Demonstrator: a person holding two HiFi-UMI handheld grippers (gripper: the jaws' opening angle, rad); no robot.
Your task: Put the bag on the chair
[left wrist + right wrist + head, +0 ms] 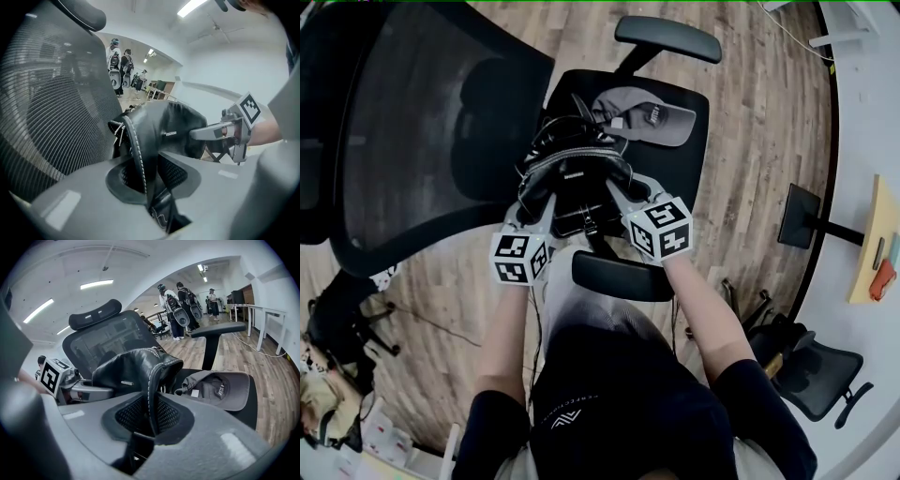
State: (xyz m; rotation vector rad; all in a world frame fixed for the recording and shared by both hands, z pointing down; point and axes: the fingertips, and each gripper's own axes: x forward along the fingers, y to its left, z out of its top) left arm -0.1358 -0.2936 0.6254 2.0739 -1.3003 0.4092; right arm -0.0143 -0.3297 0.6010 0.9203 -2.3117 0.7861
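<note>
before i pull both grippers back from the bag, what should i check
1. Black leather bag down on the office chair seat: ok, it appears to rest there.
2. Left gripper pads off the bag: ok, jaws apart, with the stitched edge between them.
3. Right gripper pads off the bag: ok, same.
4. Bag clear of the grey cap: cannot tell; they lie close together.
5. Bag will stay upright unheld: cannot tell.
</note>
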